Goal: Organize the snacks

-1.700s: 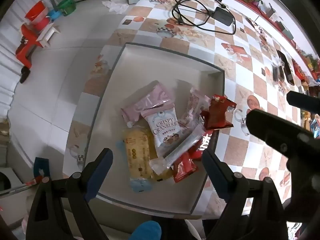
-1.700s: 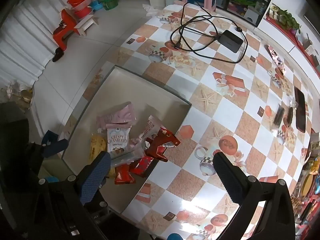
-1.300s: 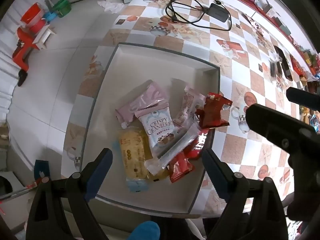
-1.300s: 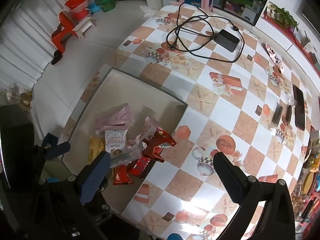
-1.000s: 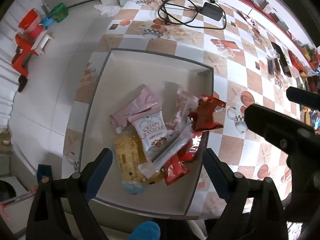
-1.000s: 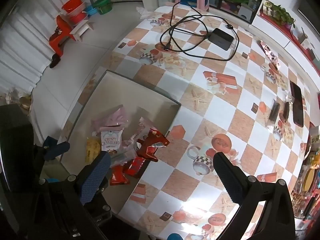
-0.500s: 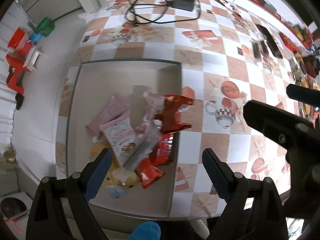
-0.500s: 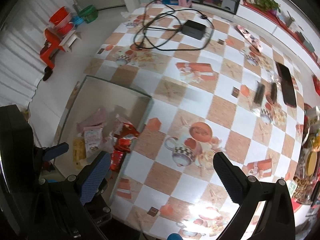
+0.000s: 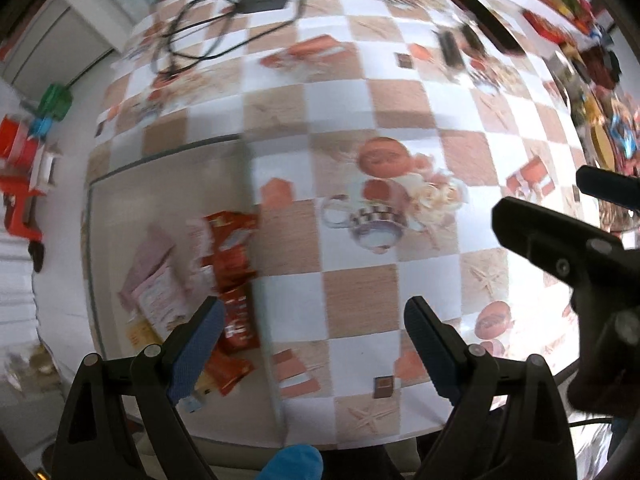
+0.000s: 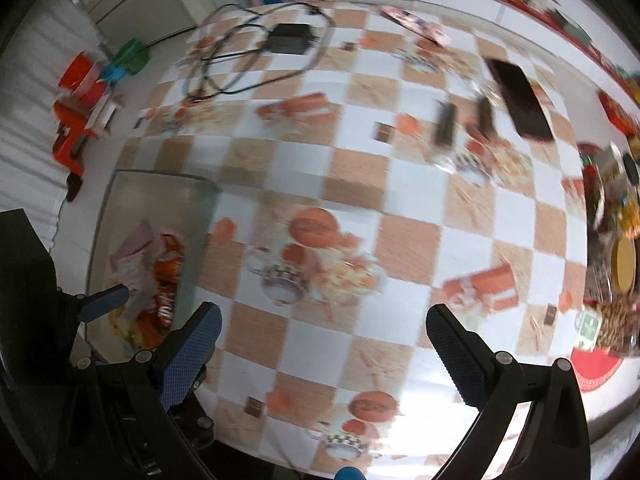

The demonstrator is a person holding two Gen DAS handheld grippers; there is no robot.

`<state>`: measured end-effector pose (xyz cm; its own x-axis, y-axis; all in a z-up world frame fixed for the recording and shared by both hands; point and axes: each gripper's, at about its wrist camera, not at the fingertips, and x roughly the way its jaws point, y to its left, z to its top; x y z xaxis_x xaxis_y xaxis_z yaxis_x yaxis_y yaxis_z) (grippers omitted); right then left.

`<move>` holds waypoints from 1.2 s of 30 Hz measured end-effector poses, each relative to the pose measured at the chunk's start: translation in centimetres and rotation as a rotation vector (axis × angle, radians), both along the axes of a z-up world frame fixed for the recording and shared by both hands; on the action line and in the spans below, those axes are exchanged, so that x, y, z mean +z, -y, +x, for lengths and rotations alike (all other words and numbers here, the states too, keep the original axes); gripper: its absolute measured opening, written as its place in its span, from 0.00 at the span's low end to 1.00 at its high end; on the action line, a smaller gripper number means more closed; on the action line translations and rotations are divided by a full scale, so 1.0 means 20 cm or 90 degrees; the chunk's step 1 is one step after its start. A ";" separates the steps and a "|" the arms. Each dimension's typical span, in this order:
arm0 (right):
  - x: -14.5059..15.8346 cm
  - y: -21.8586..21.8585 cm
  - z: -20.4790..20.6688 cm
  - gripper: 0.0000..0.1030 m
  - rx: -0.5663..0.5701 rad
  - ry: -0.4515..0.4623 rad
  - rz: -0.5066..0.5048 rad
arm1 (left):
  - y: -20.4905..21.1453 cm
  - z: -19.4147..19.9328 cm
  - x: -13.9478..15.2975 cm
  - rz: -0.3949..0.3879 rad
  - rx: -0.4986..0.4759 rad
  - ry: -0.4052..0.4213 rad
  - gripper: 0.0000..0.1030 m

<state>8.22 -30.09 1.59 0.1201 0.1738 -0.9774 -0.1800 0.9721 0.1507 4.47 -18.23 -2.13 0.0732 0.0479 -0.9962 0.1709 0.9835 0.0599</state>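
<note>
A grey tray lies at the table's left edge and holds several snack packets: red ones, a pink one and a white one. The tray also shows in the right wrist view with the red packets. My left gripper is open and empty, high above the tray's right rim. My right gripper is open and empty above the checkered tablecloth, right of the tray. More snacks lie at the far right table edge. Both views are motion-blurred.
A black power adapter with coiled cable lies at the far side. A black phone and two dark bars lie at the back right. A yellow dish and a red mat sit at the right edge.
Both grippers have swung to the right, away from the tray and over the tablecloth. The tray and its packets have slid to the left of both views. Both stay open.
</note>
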 end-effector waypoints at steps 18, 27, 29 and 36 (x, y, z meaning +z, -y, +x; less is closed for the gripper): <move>-0.47 0.91 -0.41 1.00 -0.182 -0.146 -0.093 | 0.80 0.21 -0.30 0.004 -0.116 0.019 0.90; -0.60 0.99 -0.57 1.00 -0.195 -0.155 -0.106 | 1.06 0.29 -0.40 -0.016 -0.085 0.081 0.90; -0.62 0.98 -0.58 1.00 -0.197 -0.150 -0.105 | 1.10 0.31 -0.42 -0.011 -0.079 0.095 0.90; -0.63 0.97 -0.60 1.00 -0.190 -0.120 -0.099 | 1.16 0.38 -0.49 -0.072 -0.018 0.181 1.00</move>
<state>-3.84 -49.57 -11.03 -0.0414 0.0065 -0.9991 0.1317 0.9913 0.0010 12.14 -41.51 -11.94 0.3490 -0.0676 -0.9347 0.1898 0.9818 -0.0001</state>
